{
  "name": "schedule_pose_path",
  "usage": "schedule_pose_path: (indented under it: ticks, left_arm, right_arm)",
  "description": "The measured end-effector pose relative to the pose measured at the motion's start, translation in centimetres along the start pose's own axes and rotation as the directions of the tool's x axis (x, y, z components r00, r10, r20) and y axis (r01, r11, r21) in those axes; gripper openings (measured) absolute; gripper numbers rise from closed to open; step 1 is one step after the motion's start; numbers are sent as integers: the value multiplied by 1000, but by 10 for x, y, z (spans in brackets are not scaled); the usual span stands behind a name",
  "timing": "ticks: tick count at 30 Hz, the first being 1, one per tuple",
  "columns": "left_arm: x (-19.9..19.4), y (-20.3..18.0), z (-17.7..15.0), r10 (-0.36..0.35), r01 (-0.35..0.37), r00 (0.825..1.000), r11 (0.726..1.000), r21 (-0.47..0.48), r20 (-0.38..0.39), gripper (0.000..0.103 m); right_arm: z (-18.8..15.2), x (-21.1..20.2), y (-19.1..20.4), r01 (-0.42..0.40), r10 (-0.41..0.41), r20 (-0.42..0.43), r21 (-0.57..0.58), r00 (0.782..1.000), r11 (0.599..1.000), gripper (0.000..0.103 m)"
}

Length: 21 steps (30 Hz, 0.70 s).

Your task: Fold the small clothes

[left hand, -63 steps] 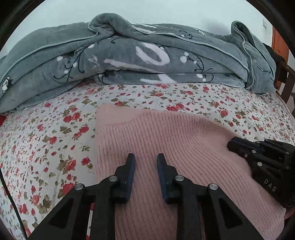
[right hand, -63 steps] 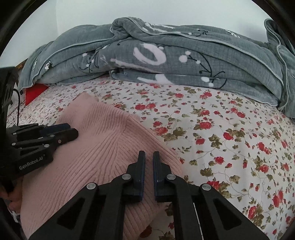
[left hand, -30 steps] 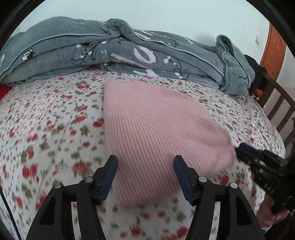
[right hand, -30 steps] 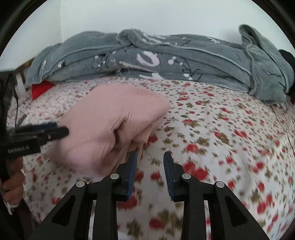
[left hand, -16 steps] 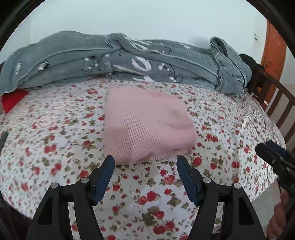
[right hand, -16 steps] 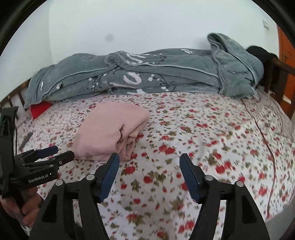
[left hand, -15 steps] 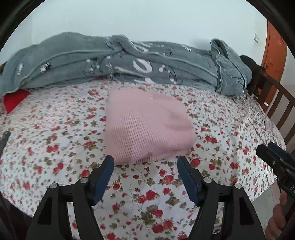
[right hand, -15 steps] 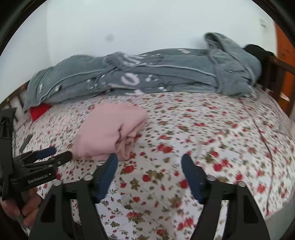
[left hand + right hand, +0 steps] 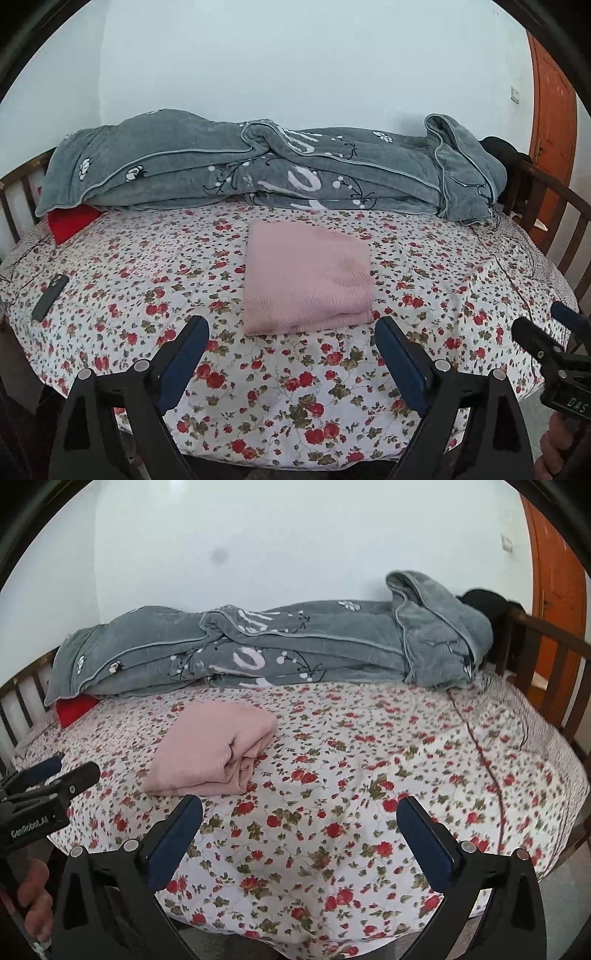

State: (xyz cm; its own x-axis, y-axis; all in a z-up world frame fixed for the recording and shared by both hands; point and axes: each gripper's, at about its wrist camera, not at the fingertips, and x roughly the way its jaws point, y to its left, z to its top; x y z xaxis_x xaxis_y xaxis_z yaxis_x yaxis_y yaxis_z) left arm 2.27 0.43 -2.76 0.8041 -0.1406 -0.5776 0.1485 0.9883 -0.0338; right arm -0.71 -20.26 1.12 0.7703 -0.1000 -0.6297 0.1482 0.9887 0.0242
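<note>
A pink knitted garment (image 9: 306, 277) lies folded into a neat rectangle on the floral bedsheet (image 9: 155, 280); in the right wrist view it (image 9: 214, 747) shows its stacked layers at the right edge. My left gripper (image 9: 291, 328) is open wide and empty, held back above the bed's near edge, apart from the garment. My right gripper (image 9: 299, 808) is open wide and empty, to the right of the garment and clear of it. Each gripper shows at the edge of the other's view: the right one (image 9: 546, 332), the left one (image 9: 55, 775).
A crumpled grey quilt (image 9: 258, 170) lies along the far side of the bed. A red item (image 9: 72, 221) sticks out under its left end. A dark phone (image 9: 50, 291) lies near the left edge. Wooden bed rails (image 9: 554, 229) and an orange door (image 9: 554, 103) stand at right.
Both grippers opened, let go of the pink garment and pulled back from the bed. The garment now lies folded on the sheet.
</note>
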Motion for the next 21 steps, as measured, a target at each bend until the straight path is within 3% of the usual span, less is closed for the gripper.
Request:
schedule_pose_path:
  ticks: [14,21]
  left_arm:
    - [-3,7,-2,-7,7,1000,998,-57,-4,91]
    - [-2,10,-2,22,-22,1000,997,-79,-4,91]
  right_arm:
    - [3,-10,7,6,-5,19,-11,1000,1000,103]
    - [3,-9,6,5,-5,12,-2,1000,1000,103]
